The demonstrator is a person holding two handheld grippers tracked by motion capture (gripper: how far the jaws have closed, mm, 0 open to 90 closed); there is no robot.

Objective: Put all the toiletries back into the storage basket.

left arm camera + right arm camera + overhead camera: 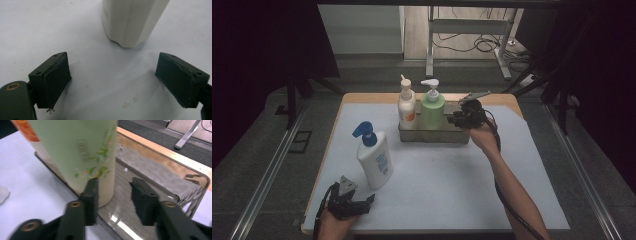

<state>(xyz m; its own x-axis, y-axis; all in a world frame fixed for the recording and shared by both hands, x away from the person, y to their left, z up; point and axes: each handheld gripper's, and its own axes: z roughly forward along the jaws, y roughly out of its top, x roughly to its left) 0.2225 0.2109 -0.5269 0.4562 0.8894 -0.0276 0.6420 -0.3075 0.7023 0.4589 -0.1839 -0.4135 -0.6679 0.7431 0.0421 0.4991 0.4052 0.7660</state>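
Observation:
A metal tray (pixel 432 136) at the table's back holds two upright bottles: a white one with an orange label (pixel 406 107) and a green pump bottle (pixel 432 110). My right gripper (pixel 456 118) reaches over the tray's right end, just right of the green bottle. In the right gripper view its jaws (pixel 114 182) stand partly apart over the tray floor (pixel 162 170). The green bottle (pixel 82 152) rises behind the left jaw, untouched. A white bottle with a blue pump (pixel 374 160) stands front left. My left gripper (pixel 354 194) rests open just before it, its base (pixel 132 20) ahead of the jaws (pixel 112 72).
A pale mat (pixel 447 180) covers the wooden table (pixel 362 97), with bare mat in the middle and front right. The person's right forearm (pixel 517 190) crosses the right side. Desk legs and cables (pixel 482 42) lie on the floor beyond.

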